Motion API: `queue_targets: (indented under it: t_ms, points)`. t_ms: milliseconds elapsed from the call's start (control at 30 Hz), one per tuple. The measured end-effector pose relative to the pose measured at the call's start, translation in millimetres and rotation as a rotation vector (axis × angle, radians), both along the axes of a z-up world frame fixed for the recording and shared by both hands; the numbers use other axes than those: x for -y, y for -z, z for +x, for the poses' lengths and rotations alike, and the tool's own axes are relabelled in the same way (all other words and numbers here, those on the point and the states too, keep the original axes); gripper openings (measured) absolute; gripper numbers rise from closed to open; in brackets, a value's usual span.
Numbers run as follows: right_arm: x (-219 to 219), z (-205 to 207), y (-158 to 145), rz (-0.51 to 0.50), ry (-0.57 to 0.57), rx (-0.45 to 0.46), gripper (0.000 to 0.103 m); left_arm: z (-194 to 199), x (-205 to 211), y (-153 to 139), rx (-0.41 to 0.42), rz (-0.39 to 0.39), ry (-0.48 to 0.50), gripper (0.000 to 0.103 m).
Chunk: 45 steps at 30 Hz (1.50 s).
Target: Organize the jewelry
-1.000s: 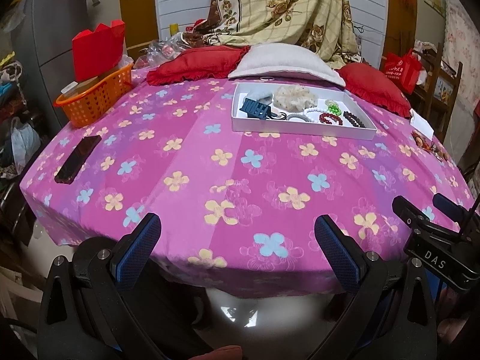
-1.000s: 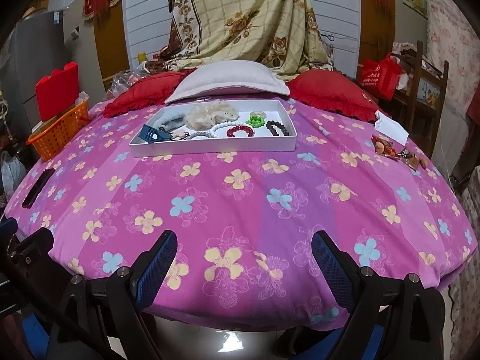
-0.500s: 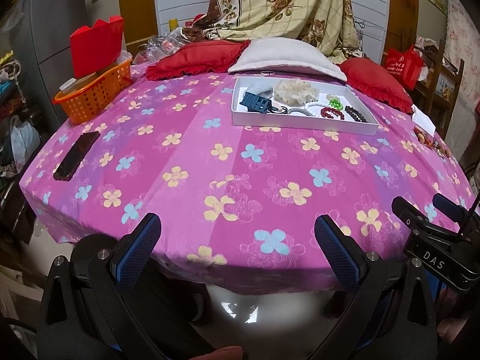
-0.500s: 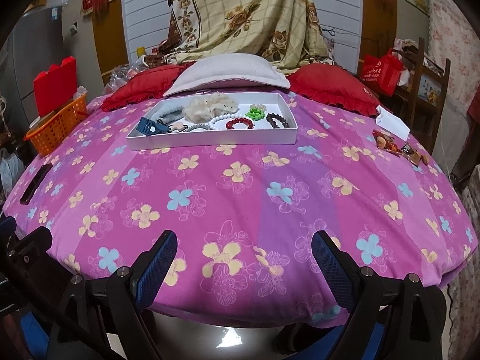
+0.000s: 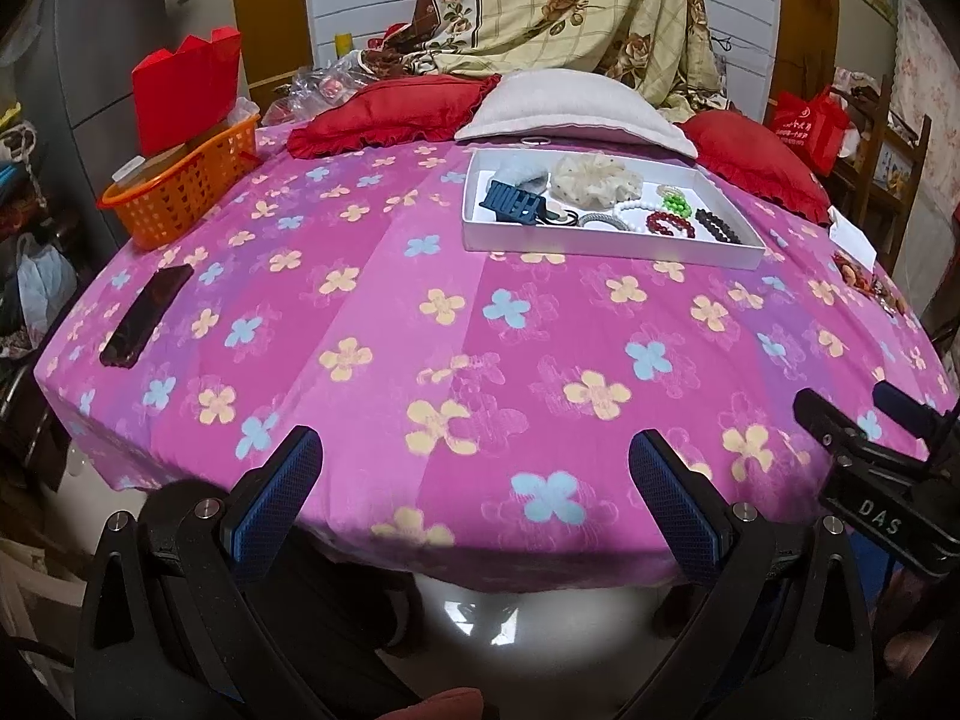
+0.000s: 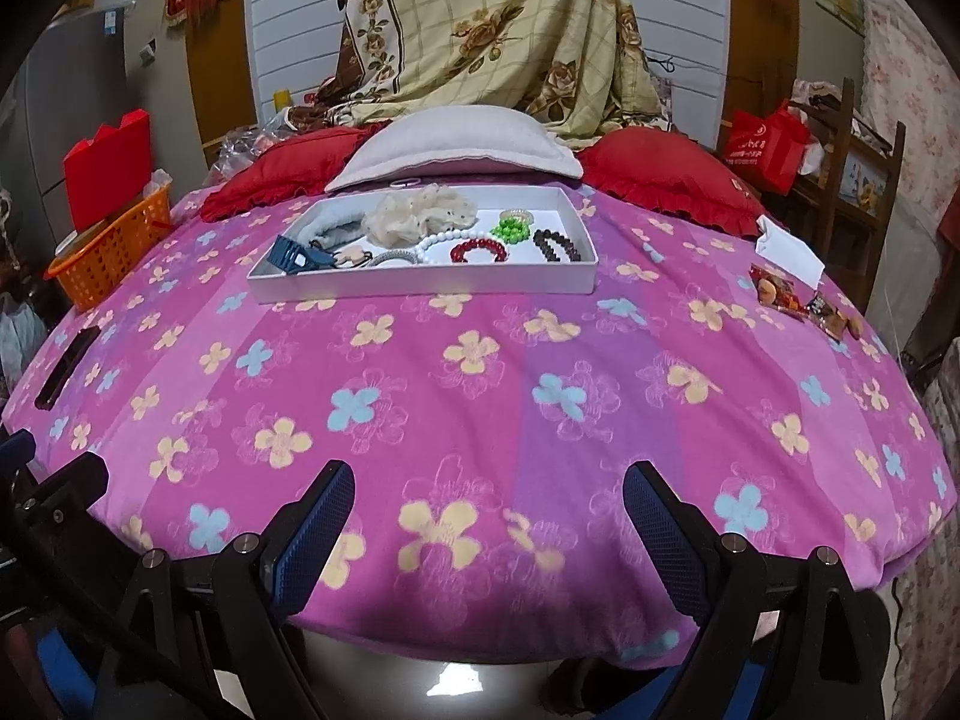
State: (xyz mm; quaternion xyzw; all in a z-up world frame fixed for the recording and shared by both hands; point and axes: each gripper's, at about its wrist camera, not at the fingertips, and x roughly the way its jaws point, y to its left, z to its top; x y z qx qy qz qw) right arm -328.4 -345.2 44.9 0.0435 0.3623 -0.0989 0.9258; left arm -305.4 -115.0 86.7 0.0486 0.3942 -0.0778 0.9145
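Left gripper [image 5: 474, 480] hovers level, jaws spread wide, nothing between them. Right gripper [image 6: 489, 516] sits alongside, jaws equally wide apart and empty.

The right gripper [image 6: 483, 516], fingers [image 6: 315, 525] spread, hovers above the floral cloth [image 6: 480, 390], well short of the jewelry tray [image 6: 420, 291].

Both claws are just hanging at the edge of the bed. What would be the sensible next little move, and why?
Probably bring the right gripper forward toward the white tray. Both it and the left gripper are open and hold nothing, at the near edge of the pink cloth, while the bracelets, such as the red one, lie in the tray at the far side.
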Motion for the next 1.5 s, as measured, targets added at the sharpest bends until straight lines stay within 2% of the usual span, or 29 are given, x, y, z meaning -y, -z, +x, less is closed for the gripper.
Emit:
queue_targets:
  t_ms: [233,700,1233,1500]
  points:
    - [8.0,25.2,0.9,-0.022,-0.009,-0.007,0.089,29.7,9.7,0.8,0.015,0.035,0.014,0.102]
    - [6.3,59.9,7.0,-0.022,-0.051,-0.015,0.089,72.8,19.5,18.1,-0.036,0.032,0.014,0.102]
    - [6.9,79.5,15.5,0.03,-0.07,-0.04,0.089,93.5,17.4,30.7,-0.065,0.026,-0.006,0.102]
    - [3.0,83.6,18.7,0.023,-0.08,-0.051,0.089,95.2,19.5,31.8,-0.066,0.025,-0.003,0.102]
